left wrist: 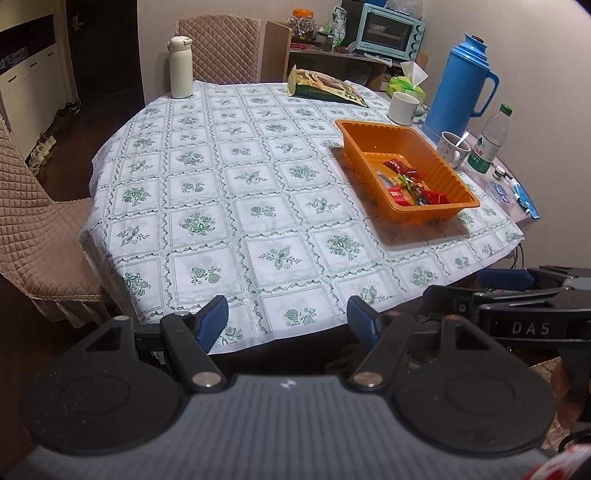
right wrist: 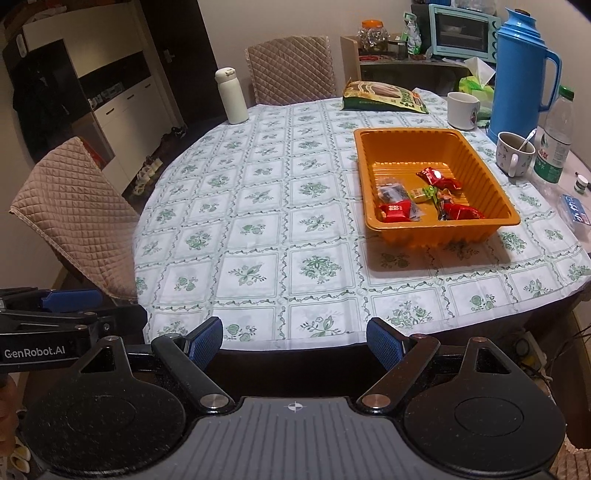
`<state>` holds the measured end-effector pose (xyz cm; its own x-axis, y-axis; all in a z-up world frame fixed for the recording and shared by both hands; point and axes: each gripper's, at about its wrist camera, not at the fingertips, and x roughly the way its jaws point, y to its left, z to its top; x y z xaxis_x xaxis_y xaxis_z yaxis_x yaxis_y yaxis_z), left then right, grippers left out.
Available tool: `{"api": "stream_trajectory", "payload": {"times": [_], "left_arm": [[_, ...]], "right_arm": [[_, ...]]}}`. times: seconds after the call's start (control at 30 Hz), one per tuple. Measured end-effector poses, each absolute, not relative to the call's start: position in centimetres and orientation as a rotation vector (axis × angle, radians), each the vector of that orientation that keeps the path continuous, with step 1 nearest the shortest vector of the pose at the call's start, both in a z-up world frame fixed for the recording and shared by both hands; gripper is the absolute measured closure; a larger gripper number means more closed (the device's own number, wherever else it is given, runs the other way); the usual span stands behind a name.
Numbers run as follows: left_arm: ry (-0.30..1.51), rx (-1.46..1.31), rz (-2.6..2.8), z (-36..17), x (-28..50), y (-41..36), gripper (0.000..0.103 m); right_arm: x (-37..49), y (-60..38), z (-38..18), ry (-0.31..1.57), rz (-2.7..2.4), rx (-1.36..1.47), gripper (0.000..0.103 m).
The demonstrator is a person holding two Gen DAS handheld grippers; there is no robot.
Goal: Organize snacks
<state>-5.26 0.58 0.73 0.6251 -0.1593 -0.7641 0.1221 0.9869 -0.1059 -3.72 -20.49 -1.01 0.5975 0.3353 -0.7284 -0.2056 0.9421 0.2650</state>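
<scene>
Right wrist view shows the right gripper (right wrist: 295, 341) and left gripper (left wrist: 288, 319) both spread and empty at the table's near edge, wrapped snacks (right wrist: 428, 197) already inside the orange tray (right wrist: 369, 177), so reach slowly beyond it for the snack bag (right wrist: 384, 96).

blue thermos (right wrist: 522, 70), white flask (right wrist: 231, 96), two mugs, water bottle (right wrist: 556, 136), toaster oven (right wrist: 463, 31), quilted chairs

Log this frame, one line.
left gripper: open, empty | right gripper: open, empty | both short of table edge | wrapped snacks in orange tray | snack bag outside tray
</scene>
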Motion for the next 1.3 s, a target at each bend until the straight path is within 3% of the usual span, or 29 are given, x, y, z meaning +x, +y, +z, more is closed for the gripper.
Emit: {"api": "stream_trajectory", "payload": {"times": [1.3], "left_arm": [[0.871,-0.046,-0.165,1.12,-5.04,0.55,0.034]], "right_arm": [[-3.57,-20.37,-0.57,0.873,0.327,0.149,0.018]]}}
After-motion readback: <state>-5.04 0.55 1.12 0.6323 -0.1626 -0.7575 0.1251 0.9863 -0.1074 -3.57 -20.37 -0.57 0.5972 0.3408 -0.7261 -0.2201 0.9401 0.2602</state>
